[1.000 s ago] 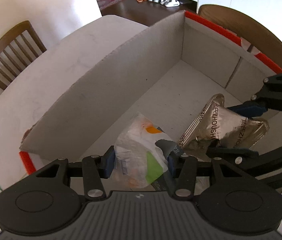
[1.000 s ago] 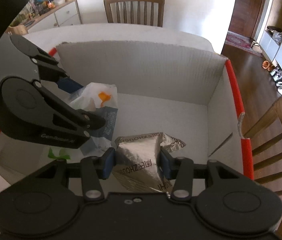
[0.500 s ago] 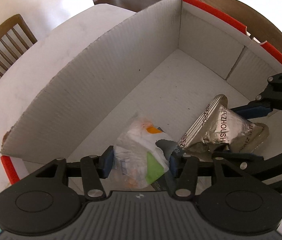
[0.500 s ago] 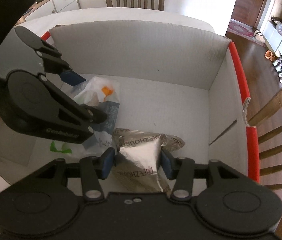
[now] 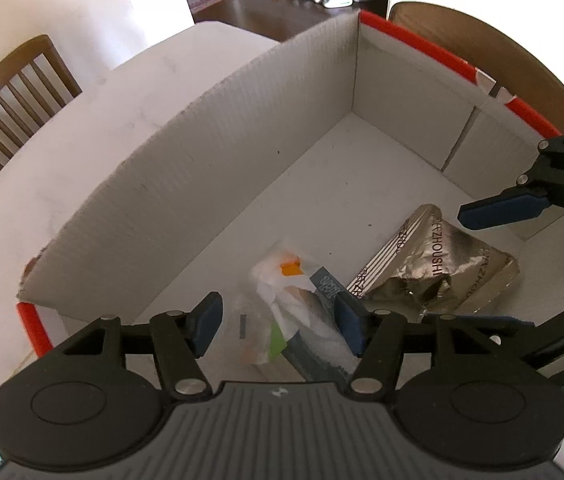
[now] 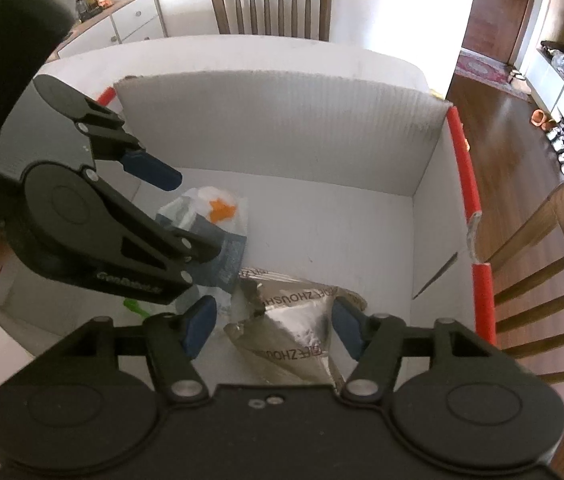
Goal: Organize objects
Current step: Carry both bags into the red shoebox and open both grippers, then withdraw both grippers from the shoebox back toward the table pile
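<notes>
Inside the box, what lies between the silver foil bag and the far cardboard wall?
Nothing: in the right wrist view, bare white box floor runs from the silver foil bag to the far cardboard wall. The clear plastic packet sits off to the left.

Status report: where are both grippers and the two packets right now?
Left hand-held gripper and right hand-held gripper just opened. Clear packet and foil packet released, lying in box. Nothing in the way.

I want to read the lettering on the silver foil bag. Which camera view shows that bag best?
The left wrist view: the silver foil bag lies nearly whole on the box floor, its lettering facing the camera. In the right wrist view the bag sits between the right gripper's open jaws, its near end hidden.
</notes>
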Motion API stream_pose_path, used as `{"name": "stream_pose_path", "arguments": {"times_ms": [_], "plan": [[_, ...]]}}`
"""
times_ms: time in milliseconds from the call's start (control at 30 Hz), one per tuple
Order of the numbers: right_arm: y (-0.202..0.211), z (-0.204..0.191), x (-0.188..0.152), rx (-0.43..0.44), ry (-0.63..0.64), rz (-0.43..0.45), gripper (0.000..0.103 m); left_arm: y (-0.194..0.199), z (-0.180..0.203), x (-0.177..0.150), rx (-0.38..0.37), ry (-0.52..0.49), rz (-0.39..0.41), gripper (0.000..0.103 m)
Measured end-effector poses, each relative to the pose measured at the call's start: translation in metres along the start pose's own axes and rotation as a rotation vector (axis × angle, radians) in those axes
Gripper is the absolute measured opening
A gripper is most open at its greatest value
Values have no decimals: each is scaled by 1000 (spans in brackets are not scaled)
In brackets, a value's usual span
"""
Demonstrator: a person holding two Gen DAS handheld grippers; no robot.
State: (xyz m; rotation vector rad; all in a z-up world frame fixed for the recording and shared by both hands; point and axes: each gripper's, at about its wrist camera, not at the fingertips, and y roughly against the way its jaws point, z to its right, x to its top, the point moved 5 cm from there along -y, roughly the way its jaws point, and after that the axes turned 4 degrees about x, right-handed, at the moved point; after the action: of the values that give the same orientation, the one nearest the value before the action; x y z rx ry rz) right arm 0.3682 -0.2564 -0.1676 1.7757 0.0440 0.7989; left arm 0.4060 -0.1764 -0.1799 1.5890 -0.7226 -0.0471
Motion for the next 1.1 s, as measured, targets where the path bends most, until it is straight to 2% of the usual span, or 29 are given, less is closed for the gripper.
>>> {"name": "stream_pose_path", "arguments": {"times_ms": [300,567,900,967,1100], "plan": [[31,-4,-1,20,-17,72,63,33,-11,2,-5,60,73,61],[60,-19,-4,49,-41,147,63,90,-17,-10,-25,138,190,61],[94,-42,-8,73,-96,261,69,152,-39,-53,-8,250,334,62],[96,-50,-8,92,-106,268,76,161,-43,-64,-1,268,356,67],[101,-67,-9,127,-125,284,79,175,-48,-86,7,307,388,69]]}}
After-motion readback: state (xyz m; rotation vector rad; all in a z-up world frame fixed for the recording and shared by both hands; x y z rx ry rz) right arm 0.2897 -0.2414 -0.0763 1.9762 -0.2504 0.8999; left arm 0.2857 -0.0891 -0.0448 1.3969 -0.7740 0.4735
